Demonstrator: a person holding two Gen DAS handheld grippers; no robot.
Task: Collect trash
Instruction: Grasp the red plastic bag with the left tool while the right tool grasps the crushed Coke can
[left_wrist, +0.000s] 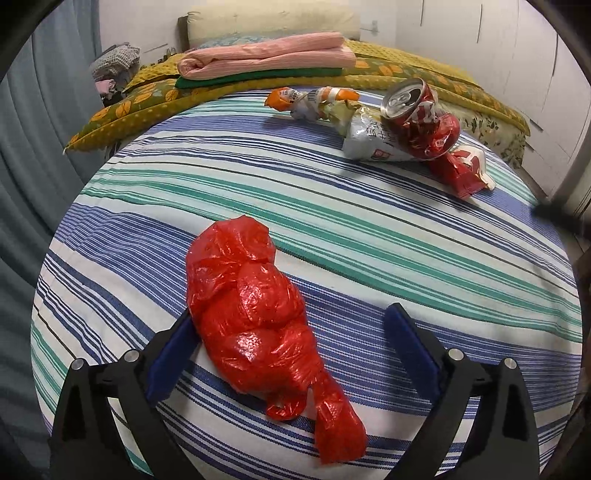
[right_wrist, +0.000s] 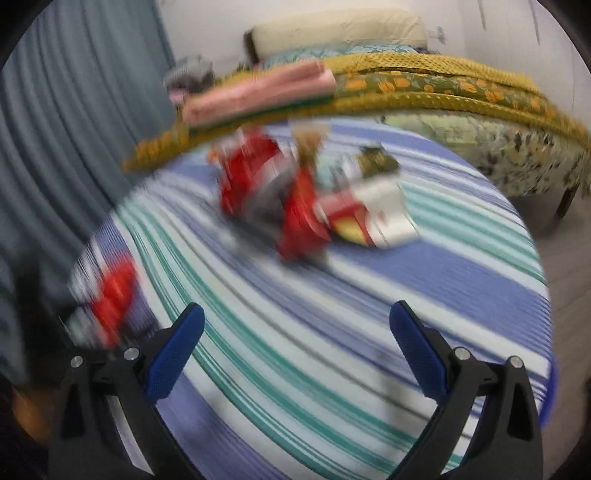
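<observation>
Left tongs (left_wrist: 288, 332) angled down, wide apart (red bag (left_wrist: 255, 314) btwn, unpinched)

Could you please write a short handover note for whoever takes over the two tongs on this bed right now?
Left tongs: open, straddling the knotted red plastic bag on the striped bedsheet; pads not pressing.
Right tongs: open, empty; the view is blurred.
Trash still on the bed: crushed red drink can, white snack pouch, red wrapper, orange-and-white wrapper.
Done: nothing visibly collected. Left: grip the bag, then gather the pile.
</observation>
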